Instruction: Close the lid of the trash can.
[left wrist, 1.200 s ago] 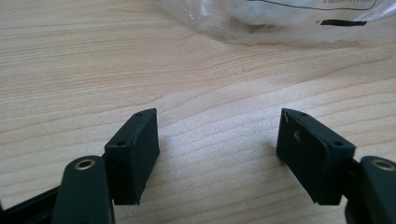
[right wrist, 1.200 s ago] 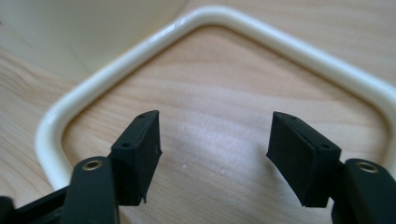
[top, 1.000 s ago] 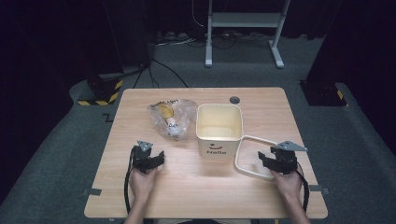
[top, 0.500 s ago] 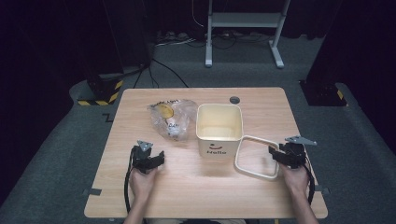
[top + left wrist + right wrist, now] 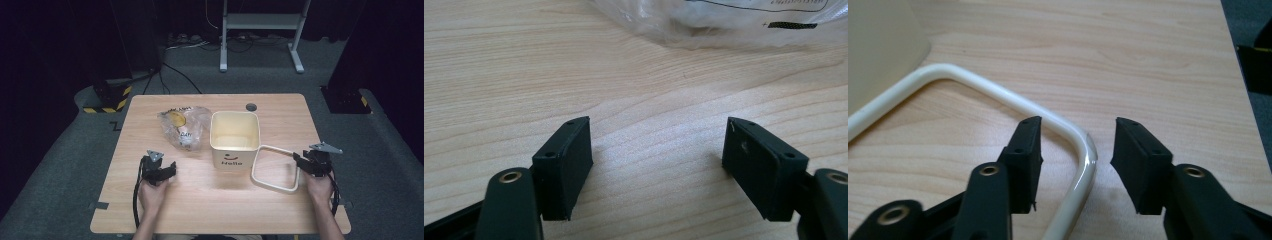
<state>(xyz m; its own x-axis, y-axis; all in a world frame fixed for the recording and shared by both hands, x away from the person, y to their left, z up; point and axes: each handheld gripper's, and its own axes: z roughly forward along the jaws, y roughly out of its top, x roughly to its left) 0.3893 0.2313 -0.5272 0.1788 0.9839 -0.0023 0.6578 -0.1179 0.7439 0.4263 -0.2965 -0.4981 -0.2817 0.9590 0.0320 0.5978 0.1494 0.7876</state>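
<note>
Closing my right gripper point(image 5: 1075, 167) around the cream ring frame point(image 5: 998, 95) at lower right of the high view, I have its corner between jaws that have just been narrowing but don't yet pinch; next comes a squeeze and lift. My left gripper point(image 5: 656, 165) rests gaping and empty at lower left, near the plastic bag point(image 5: 182, 125), whose contents I can't make out, beside the cream bin point(image 5: 235, 137).
</note>
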